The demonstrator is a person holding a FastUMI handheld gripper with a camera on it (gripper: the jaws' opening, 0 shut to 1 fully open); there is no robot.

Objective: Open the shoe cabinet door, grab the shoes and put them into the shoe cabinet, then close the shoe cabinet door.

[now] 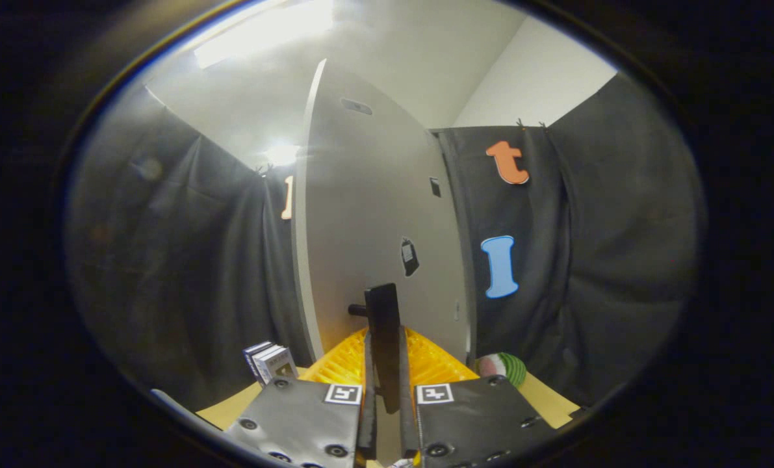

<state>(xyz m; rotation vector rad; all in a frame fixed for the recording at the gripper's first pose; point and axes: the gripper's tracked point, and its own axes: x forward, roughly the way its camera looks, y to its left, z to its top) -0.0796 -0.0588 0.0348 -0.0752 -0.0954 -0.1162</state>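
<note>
1. Gripper (387, 390) fingers nearly pressed together, pinching the dark vertical door handle (383, 338) from both sides.
2. Handle fixed by a short peg to the pale shoe cabinet door (367, 214), upright right ahead of the fingers, turned edge-on toward the left.
3. Small dark tags stuck on the door face above the handle.
4. Small boxes (270, 363) on the wooden surface (231, 406), left of the fingers.
5. Green-and-pink rounded object (503, 367) on the right, near the door's lower corner; identity unclear.

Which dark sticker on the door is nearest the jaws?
The larger sticker, just above the handle the jaws clamp; the smaller one sits higher.
</note>
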